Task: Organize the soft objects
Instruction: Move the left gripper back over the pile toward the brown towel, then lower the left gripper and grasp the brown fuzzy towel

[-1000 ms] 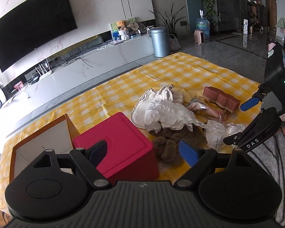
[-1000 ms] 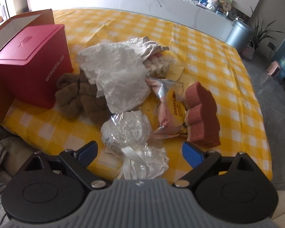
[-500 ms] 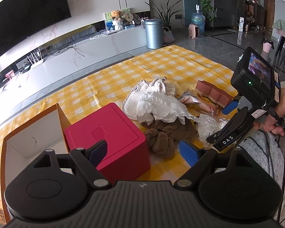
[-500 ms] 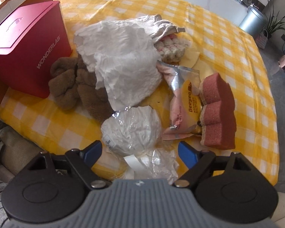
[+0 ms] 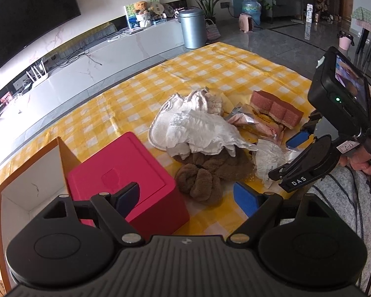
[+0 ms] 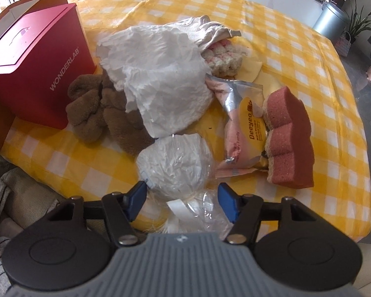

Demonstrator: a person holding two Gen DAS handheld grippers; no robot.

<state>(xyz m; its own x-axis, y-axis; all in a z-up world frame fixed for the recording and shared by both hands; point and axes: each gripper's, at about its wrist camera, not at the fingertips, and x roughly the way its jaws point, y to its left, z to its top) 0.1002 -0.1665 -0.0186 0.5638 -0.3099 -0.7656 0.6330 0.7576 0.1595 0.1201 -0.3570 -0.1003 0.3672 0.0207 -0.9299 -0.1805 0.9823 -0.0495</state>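
Note:
A heap of soft things lies on the yellow checked cloth: a brown towel (image 6: 104,116), a white crumpled cloth (image 6: 160,74), a bagged white wad (image 6: 175,165), a pink snack packet (image 6: 244,128), a red sponge (image 6: 287,136) and a knitted pink-white piece (image 6: 222,59). My right gripper (image 6: 181,203) is open, its fingers either side of the bag's near end. My left gripper (image 5: 188,195) is open and empty, above the table's near edge, between the red box (image 5: 126,175) and the brown towel (image 5: 202,175). The right gripper also shows in the left wrist view (image 5: 294,156).
An open cardboard box (image 5: 27,173) stands left of the red box. The cloth's far half (image 5: 210,74) lies beyond the heap. A grey bin (image 5: 193,28) and a TV bench (image 5: 99,57) stand past the table. A person's clothed lap is at the near edge.
My right gripper has moved down and forward onto the bagged wad, and its fingers have come closer together. My left gripper has drawn back and tilted, showing more of the cardboard box.

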